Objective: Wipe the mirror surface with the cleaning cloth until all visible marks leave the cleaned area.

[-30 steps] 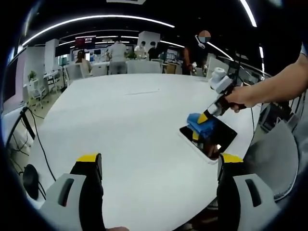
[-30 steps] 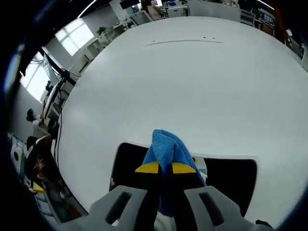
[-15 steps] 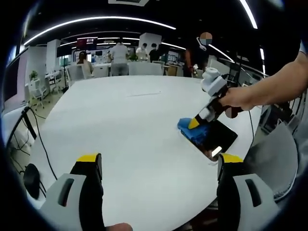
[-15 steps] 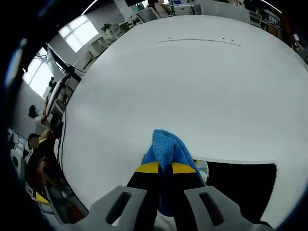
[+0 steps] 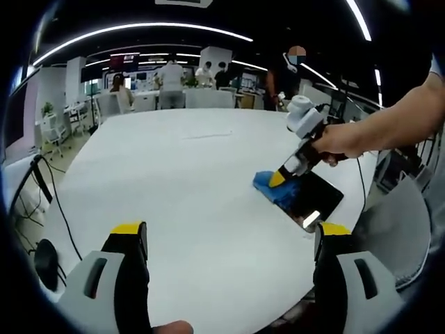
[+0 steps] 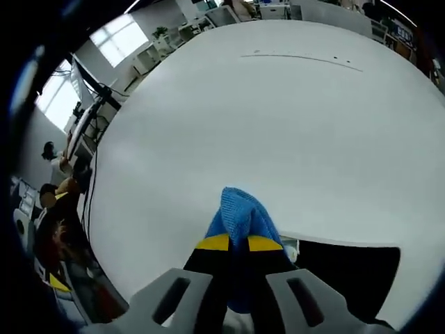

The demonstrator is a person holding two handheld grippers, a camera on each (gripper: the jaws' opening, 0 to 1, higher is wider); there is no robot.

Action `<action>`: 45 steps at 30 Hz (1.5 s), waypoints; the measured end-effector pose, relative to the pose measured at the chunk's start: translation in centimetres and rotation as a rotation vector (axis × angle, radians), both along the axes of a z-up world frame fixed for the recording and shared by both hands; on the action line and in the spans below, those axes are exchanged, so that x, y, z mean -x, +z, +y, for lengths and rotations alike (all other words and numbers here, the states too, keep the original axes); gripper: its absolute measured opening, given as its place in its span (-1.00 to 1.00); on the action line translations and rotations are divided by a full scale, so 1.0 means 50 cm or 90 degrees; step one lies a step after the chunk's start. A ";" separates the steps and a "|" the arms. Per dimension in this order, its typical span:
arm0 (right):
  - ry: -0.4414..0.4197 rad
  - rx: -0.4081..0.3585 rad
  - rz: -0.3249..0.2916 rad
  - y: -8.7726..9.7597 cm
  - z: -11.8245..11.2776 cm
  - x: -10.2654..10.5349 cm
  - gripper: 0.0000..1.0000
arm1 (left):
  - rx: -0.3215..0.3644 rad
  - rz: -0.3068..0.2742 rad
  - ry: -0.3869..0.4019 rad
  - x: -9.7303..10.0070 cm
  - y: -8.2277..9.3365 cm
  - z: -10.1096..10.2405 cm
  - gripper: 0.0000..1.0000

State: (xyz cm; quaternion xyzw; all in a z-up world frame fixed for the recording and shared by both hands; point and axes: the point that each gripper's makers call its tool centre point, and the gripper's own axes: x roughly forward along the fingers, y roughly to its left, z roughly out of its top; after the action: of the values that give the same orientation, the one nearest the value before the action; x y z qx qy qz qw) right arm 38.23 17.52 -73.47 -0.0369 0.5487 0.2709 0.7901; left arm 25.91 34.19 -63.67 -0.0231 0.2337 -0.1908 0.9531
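Mirror (image 5: 311,197) right of centre on worktop (image 5: 181,181); cloth (image 6: 242,221) clenched in right fingers (image 6: 239,243) at its edge; left fingers (image 5: 226,229) released.

Blue cloth (image 6: 243,217) bunched on dark flat mirror's (image 5: 309,198) edge.

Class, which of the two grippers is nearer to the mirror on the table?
Right. The right gripper presses the blue cloth at the mirror's edge. The left gripper stands back over the bare table, jaws apart.

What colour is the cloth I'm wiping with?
Blue. The cleaning cloth shows best in the right gripper view, clamped between the jaws.
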 end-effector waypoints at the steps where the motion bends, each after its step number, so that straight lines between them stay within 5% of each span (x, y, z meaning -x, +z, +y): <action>1: -0.002 0.001 0.002 -0.001 0.000 -0.002 -0.98 | -0.003 -0.005 -0.001 -0.002 0.001 -0.002 0.98; 17: -0.016 -0.010 0.032 -0.005 -0.002 0.000 -1.00 | -0.029 0.006 -0.018 0.027 0.003 0.002 0.98; 24: 0.013 0.004 0.029 -0.006 -0.003 0.034 -1.00 | -0.022 0.008 0.019 0.029 0.006 0.024 0.98; 45: 0.031 -0.003 0.049 0.003 0.003 0.132 -1.00 | -0.013 0.001 0.027 0.046 0.005 0.007 0.98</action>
State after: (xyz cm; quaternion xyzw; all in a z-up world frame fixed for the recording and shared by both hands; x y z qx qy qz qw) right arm 31.62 17.68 -73.33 -0.0378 0.5772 0.2927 0.7614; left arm 23.62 34.56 -63.41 -0.0182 0.2359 -0.1683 0.9569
